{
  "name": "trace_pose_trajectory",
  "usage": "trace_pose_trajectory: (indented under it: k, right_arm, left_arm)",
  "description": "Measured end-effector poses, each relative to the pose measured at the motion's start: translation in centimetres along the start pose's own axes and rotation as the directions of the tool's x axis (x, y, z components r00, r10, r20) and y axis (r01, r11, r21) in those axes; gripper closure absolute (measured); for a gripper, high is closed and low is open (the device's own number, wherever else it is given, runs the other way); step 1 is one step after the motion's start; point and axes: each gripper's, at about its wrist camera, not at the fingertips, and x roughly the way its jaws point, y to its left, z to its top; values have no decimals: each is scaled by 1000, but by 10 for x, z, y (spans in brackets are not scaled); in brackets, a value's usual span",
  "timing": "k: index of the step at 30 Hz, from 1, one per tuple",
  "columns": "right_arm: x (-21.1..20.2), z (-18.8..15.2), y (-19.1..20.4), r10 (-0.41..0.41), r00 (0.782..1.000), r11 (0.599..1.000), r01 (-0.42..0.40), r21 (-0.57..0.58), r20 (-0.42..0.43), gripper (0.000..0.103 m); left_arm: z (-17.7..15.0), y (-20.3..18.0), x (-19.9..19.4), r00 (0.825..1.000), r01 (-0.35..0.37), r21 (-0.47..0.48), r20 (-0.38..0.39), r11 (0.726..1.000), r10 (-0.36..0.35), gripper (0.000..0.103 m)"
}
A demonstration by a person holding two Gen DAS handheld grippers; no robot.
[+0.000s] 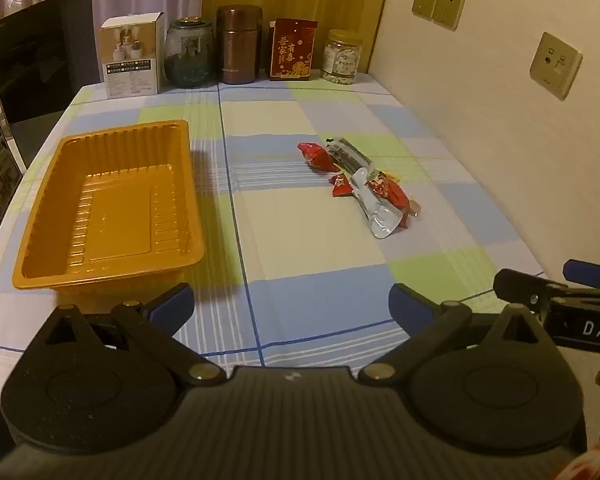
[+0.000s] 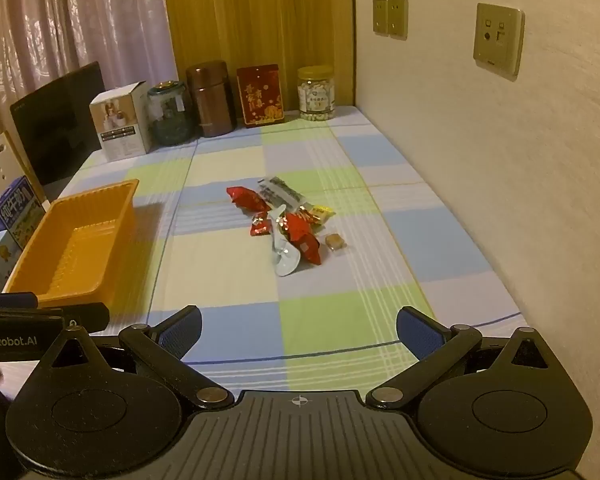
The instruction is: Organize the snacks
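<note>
An empty orange plastic tray (image 1: 40,248) stands on the left of the checked tablecloth; it also shows in the right wrist view (image 2: 28,264). A small pile of snacks (image 1: 360,178) lies right of centre: red wrappers, a silver packet, a dark striped packet. In the right wrist view the pile (image 2: 288,224) also shows a yellow sweet and a small brown sweet (image 2: 335,241). My left gripper (image 1: 290,306) is open and empty, near the tray's front right corner. My right gripper (image 2: 298,330) is open and empty, well short of the pile.
At the table's back stand a white box (image 1: 132,58), a glass jar (image 1: 189,52), a brown flask (image 1: 238,44), a red packet (image 1: 292,50) and a clear jar (image 1: 342,58). A wall with sockets runs along the right. A dark screen (image 1: 40,52) and milk cartons (image 2: 16,212) are left.
</note>
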Motion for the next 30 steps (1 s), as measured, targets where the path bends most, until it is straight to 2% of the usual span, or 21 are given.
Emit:
trace_pose_trajectory:
  k: [7,8,30]
  right_arm:
    - [-2,4,2,-3,1000,1000,3,-7,4,0]
    - [-2,5,2,-4,1000,1000,4,-8,5,0]
    - [-5,7,-1,-15,1000,1000,15,-10,12,0]
  left_arm:
    - [4,3,-1,1000,6,3,19,1000,-6,1]
    - [-3,0,-5,999,0,6,38,1000,0,1]
    - [3,-3,-11,999,7,12,34,1000,-7,1]
